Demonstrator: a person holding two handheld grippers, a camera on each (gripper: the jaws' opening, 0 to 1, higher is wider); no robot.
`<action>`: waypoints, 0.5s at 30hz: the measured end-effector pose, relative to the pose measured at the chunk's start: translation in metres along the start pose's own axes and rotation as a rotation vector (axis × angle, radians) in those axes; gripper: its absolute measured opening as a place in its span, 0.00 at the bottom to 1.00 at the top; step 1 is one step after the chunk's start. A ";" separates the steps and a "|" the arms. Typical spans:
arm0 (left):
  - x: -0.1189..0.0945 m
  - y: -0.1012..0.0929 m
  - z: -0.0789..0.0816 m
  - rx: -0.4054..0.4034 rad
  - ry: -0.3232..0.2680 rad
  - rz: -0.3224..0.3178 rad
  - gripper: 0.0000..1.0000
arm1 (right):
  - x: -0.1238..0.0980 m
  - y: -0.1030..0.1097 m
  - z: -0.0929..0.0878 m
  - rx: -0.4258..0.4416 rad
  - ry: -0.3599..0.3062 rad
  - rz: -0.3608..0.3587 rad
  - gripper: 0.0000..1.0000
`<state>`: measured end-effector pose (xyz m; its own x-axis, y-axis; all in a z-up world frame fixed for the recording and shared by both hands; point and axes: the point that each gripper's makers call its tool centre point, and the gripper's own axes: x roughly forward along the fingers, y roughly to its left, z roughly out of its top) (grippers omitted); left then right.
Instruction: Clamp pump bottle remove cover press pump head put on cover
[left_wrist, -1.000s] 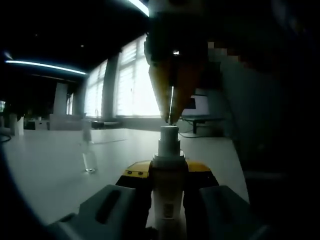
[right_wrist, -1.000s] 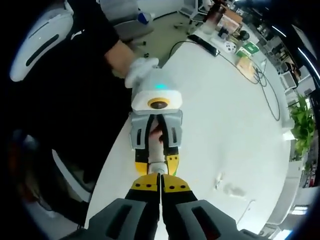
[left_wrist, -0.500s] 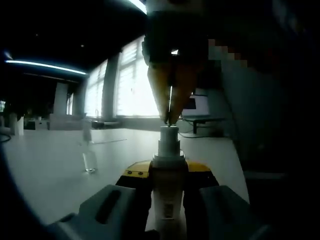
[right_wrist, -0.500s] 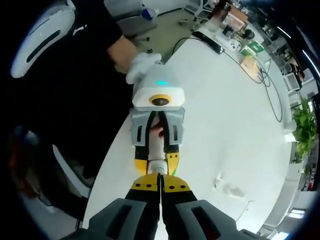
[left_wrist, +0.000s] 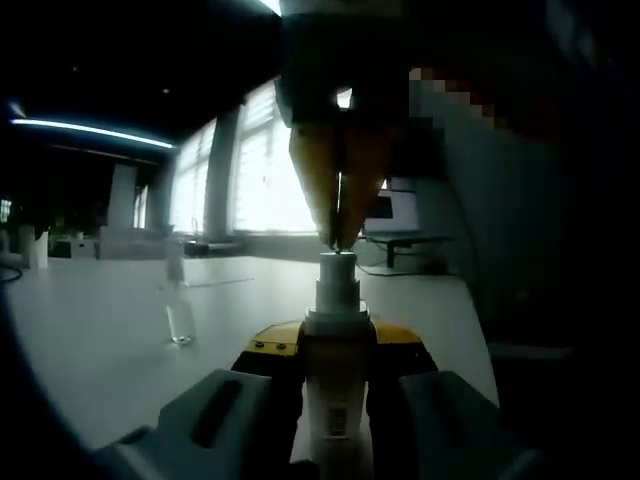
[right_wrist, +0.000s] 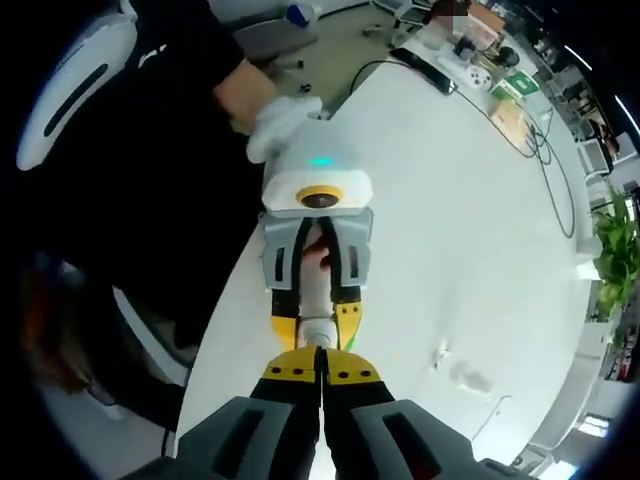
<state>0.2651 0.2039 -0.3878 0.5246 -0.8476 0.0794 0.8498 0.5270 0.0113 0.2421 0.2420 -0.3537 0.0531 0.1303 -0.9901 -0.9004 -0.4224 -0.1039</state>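
- Bright windows and a long white counter (left_wrist: 90, 330) behind.
- Left tongs (left_wrist: 338, 385) clamped on upright pump bottle (left_wrist: 335, 375), long axis vertical.
- Right tongs (left_wrist: 338, 240) pressed together, straight above, tips on pump head (left_wrist: 337, 262).
- Clear cover (left_wrist: 179, 315) standing well apart on counter.
- Label on bottle too dark to read.

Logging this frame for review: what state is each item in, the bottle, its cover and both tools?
Pump bottle: upright, clamped between the left tool's jaws, cover off.
Pump head: exposed, right tool's tips resting on top of it.
Cover: off the bottle, standing apart on the table.
Left tool: shut on the bottle.
Right tool: shut, pointing down at the pump head.
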 end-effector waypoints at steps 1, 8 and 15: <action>0.000 0.000 0.000 0.000 0.000 0.000 0.14 | 0.000 0.000 0.000 0.015 0.008 0.008 0.00; 0.000 0.000 0.000 0.001 -0.001 0.001 0.14 | 0.001 0.001 -0.002 0.075 0.020 0.055 0.00; 0.000 0.000 0.000 0.003 -0.001 0.001 0.14 | 0.003 0.004 -0.001 0.075 0.039 0.066 0.00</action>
<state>0.2654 0.2040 -0.3877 0.5255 -0.8470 0.0805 0.8490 0.5282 0.0145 0.2393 0.2396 -0.3569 0.0078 0.0686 -0.9976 -0.9321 -0.3609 -0.0321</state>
